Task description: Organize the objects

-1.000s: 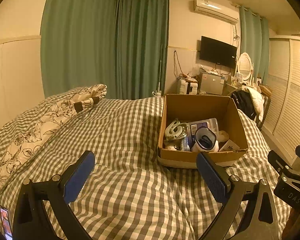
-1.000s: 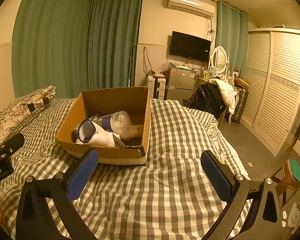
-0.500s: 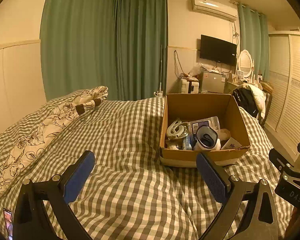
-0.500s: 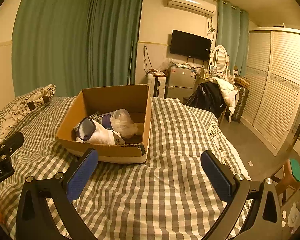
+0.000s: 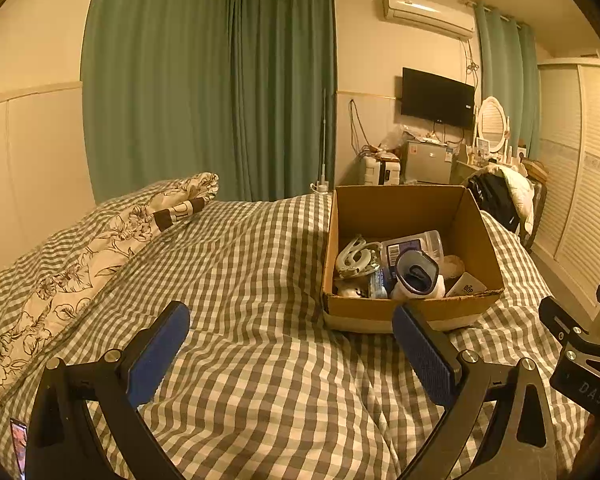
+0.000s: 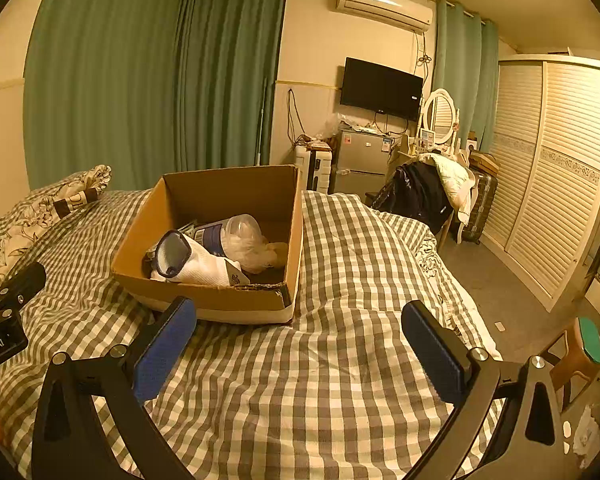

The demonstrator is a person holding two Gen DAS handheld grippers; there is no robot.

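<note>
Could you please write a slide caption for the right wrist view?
Open right gripper above checked bedspread, facing a cardboard box of clutter.

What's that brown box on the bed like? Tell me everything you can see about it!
The cardboard box is plain brown and open on top, with a pale band along its bottom edge and a slightly ragged front rim. It sits upright on the checked blanket. Inside lie a white sock, a clear plastic jar, white plastic clips and other small things. Neither gripper touches it.
</note>
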